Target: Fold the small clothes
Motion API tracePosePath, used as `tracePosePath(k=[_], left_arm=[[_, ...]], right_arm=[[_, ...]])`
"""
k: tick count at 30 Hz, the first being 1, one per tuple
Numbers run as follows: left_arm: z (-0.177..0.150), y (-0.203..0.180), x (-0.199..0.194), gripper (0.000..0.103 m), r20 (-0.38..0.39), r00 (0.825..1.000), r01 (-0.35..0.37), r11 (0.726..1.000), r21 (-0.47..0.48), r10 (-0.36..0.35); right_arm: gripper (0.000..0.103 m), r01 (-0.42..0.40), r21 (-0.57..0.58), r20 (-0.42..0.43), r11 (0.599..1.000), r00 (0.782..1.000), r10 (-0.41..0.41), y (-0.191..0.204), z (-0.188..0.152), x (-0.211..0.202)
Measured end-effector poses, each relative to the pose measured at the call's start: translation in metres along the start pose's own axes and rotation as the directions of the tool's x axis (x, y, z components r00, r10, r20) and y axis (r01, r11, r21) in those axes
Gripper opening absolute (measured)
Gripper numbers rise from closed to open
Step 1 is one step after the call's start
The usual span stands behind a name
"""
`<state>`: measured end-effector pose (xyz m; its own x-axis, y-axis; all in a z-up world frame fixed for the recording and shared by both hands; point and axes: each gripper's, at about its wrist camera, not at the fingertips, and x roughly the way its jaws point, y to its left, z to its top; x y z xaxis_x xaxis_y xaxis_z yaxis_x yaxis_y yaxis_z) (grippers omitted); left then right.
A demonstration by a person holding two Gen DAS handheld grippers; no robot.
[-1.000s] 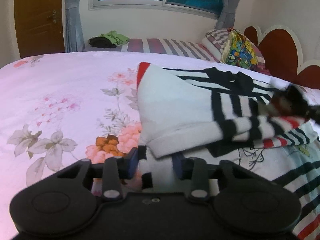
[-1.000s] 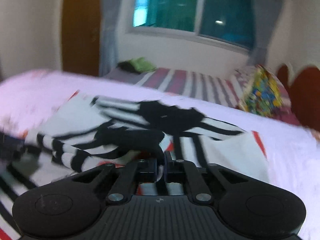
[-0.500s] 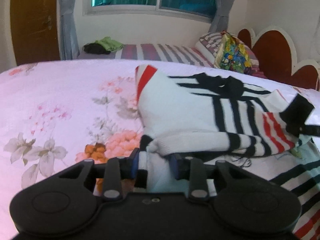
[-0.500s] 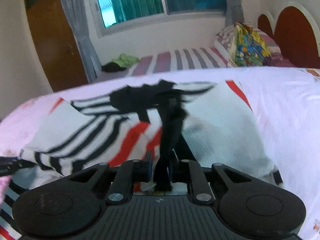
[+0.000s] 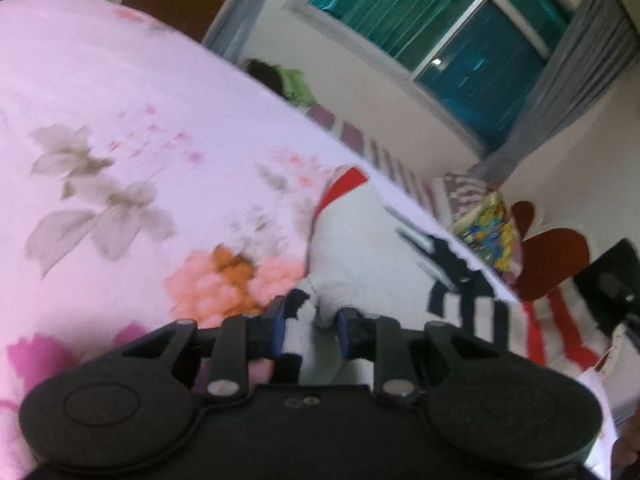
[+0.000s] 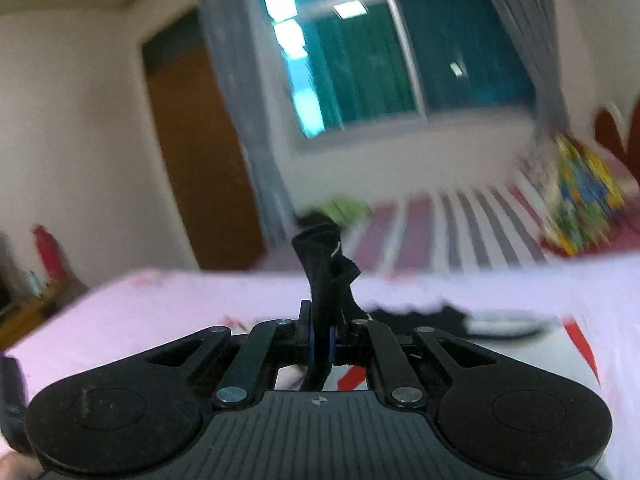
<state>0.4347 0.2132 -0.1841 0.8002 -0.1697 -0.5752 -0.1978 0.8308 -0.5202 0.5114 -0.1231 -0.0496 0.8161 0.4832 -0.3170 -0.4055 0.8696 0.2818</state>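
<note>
A white sweater (image 5: 360, 248) with black and red stripes lies on the pink floral bedsheet (image 5: 120, 120). My left gripper (image 5: 310, 316) has the sweater's white ribbed hem bunched between its blue pads, and its jaws are closing on it. In the right wrist view my right gripper (image 6: 320, 336) is closing tight on a black cuff (image 6: 320, 256) of the sweater, which sticks up above the fingers. The rest of the sweater (image 6: 520, 344) lies low to the right. The right gripper's black body (image 5: 612, 288) shows at the far right of the left wrist view.
A second bed with a striped sheet (image 6: 440, 224) stands under the window, with a colourful pillow (image 6: 580, 196) and green and black clothes (image 5: 288, 80) on it. A brown door (image 6: 192, 160) is at the left. A red headboard (image 5: 552, 256) lies beyond the sweater.
The left gripper has rolled, so its view is now tilted, and still holds the hem. The right gripper has risen, lifting the black cuff off the bed.
</note>
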Motion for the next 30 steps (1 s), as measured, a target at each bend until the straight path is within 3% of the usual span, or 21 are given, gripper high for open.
tracePosePath(k=[1, 2, 4, 7, 10, 11, 12, 13, 15, 16, 17, 18, 21, 23, 25, 28, 30], left_arm=[[-0.001, -0.001, 0.0, 0.027, 0.0, 1.0, -0.001, 1.0, 0.017, 0.001], [-0.001, -0.004, 0.0, 0.027, -0.003, 1.0, -0.008, 0.999, 0.041, 0.008], [-0.001, -0.011, 0.001, 0.029, -0.007, 1.0, -0.029, 0.994, 0.109, 0.03], [-0.002, -0.017, 0.002, 0.031, -0.013, 0.999, -0.037, 0.984, 0.172, 0.039], [-0.003, -0.029, 0.002, 0.042, -0.019, 0.998, -0.054, 0.965, 0.256, 0.061], [-0.006, -0.035, 0.0, 0.053, -0.007, 0.997, -0.076, 0.948, 0.31, 0.083], [-0.009, -0.043, 0.0, 0.057, 0.018, 0.994, -0.104, 0.918, 0.382, 0.105], [-0.012, -0.052, -0.001, 0.057, 0.047, 0.992, -0.123, 0.883, 0.452, 0.114], [-0.012, -0.061, -0.001, 0.049, 0.046, 0.996, -0.089, 0.863, 0.498, 0.076], [-0.012, -0.062, 0.0, 0.047, 0.035, 0.997, -0.079, 0.865, 0.495, 0.071], [-0.011, -0.061, 0.003, 0.033, 0.019, 0.997, -0.077, 0.871, 0.485, 0.078], [-0.009, -0.058, 0.006, 0.028, 0.008, 0.995, -0.088, 0.882, 0.462, 0.095], [-0.005, -0.046, 0.006, 0.028, -0.006, 0.997, -0.067, 0.924, 0.376, 0.075], [-0.006, -0.044, 0.004, 0.028, -0.005, 0.998, -0.061, 0.921, 0.385, 0.069], [-0.007, -0.044, 0.004, 0.028, -0.01, 0.998, -0.054, 0.918, 0.393, 0.063], [-0.005, -0.041, 0.005, 0.029, -0.022, 0.998, -0.04, 0.924, 0.381, 0.052], [-0.005, -0.04, 0.006, 0.029, -0.027, 0.998, -0.037, 0.924, 0.38, 0.051]], right_arm=[[0.006, 0.032, 0.01, -0.045, 0.999, 0.998, -0.032, -0.009, -0.01, 0.007], [0.006, 0.117, 0.032, -0.166, 0.993, 0.98, -0.11, -0.026, -0.028, 0.022], [0.006, 0.215, 0.102, -0.287, 0.971, 0.941, -0.179, -0.057, -0.053, 0.032], [0.006, 0.191, 0.271, -0.274, 0.943, 0.955, -0.115, -0.085, -0.064, 0.022], [0.007, 0.182, 0.301, -0.279, 0.936, 0.956, -0.096, -0.089, -0.056, 0.015], [0.007, 0.183, 0.292, -0.282, 0.939, 0.954, -0.098, -0.089, -0.054, 0.014], [0.007, 0.186, 0.282, -0.29, 0.941, 0.952, -0.101, -0.087, -0.05, 0.013], [0.007, 0.189, 0.271, -0.292, 0.944, 0.951, -0.106, -0.086, -0.047, 0.009], [0.007, 0.192, 0.241, -0.286, 0.951, 0.951, -0.12, -0.081, -0.04, 0.009], [0.007, 0.189, 0.219, -0.286, 0.957, 0.95, -0.122, -0.076, -0.036, 0.009], [0.007, 0.189, 0.179, -0.299, 0.966, 0.945, -0.129, -0.069, -0.031, 0.013], [0.007, 0.187, 0.136, -0.316, 0.973, 0.939, -0.136, -0.063, -0.028, 0.019], [0.007, 0.156, 0.132, -0.371, 0.979, 0.924, -0.097, -0.061, -0.031, 0.035], [0.007, 0.177, 0.148, -0.381, 0.973, 0.918, -0.109, -0.062, -0.034, 0.024], [0.007, 0.214, 0.223, -0.41, 0.951, 0.906, -0.107, -0.072, -0.044, 0.011], [0.008, 0.241, 0.377, -0.414, 0.895, 0.908, -0.07, -0.094, -0.054, -0.006], [0.027, 0.246, 0.466, -0.403, 0.85, 0.914, -0.043, -0.108, -0.061, -0.008]])
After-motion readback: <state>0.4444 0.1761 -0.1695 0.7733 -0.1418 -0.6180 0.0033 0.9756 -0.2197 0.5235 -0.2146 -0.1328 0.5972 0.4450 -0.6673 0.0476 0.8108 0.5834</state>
